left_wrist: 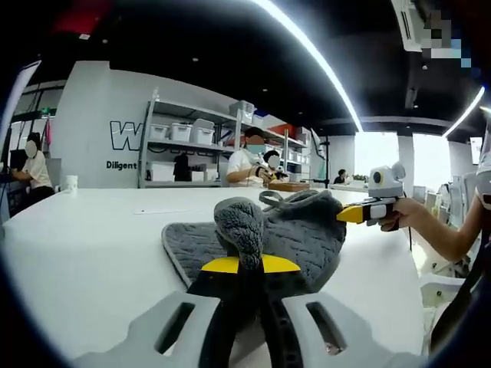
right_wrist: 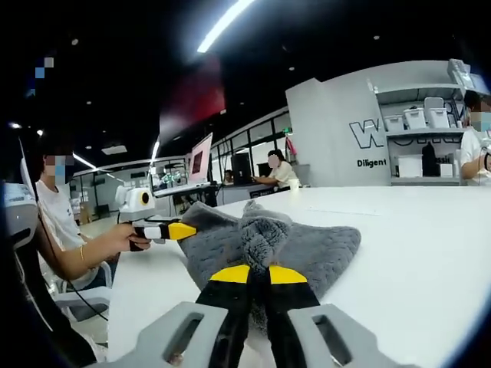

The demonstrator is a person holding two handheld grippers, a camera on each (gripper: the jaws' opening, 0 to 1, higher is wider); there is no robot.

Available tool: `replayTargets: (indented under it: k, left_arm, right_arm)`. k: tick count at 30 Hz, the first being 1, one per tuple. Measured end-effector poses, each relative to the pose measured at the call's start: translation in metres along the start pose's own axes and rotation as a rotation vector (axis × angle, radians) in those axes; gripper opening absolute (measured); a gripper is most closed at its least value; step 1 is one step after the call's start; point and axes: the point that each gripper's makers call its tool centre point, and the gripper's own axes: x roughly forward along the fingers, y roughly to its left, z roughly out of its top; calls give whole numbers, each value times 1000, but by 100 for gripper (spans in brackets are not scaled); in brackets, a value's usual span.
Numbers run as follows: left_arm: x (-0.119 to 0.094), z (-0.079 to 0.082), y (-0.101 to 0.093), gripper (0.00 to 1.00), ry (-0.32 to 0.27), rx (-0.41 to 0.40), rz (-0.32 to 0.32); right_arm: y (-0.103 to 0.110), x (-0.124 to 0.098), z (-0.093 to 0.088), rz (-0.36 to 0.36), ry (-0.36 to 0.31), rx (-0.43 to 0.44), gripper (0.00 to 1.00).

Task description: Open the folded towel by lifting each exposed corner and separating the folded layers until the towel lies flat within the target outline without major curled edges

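Grippers left [left_wrist: 241, 259] and right [right_wrist: 258, 270] both clamped on opposite bunched corners of grey towel [left_wrist: 295, 230]: pull apart evenly, low over white table [left_wrist: 84, 245], to flatten layers.

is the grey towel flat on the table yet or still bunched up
Still bunched. The grey towel is humped, with corners pinched and lifted by the left gripper and right gripper above the white table.
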Motion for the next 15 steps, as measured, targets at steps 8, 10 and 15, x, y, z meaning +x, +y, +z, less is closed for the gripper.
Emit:
replayTargets:
  k: [8, 10, 15]
  left_arm:
    - [-6, -6, -5, 5, 18, 4, -16]
    - [-7, -8, -6, 5, 26, 7, -19]
    - [-12, -12, -10, 5, 29, -6, -27]
  right_arm:
    - [4, -5, -3, -1, -14, 25, 0]
    - [5, -6, -5, -2, -13, 23, 0]
    - [8, -9, -12, -28, 5, -3, 0]
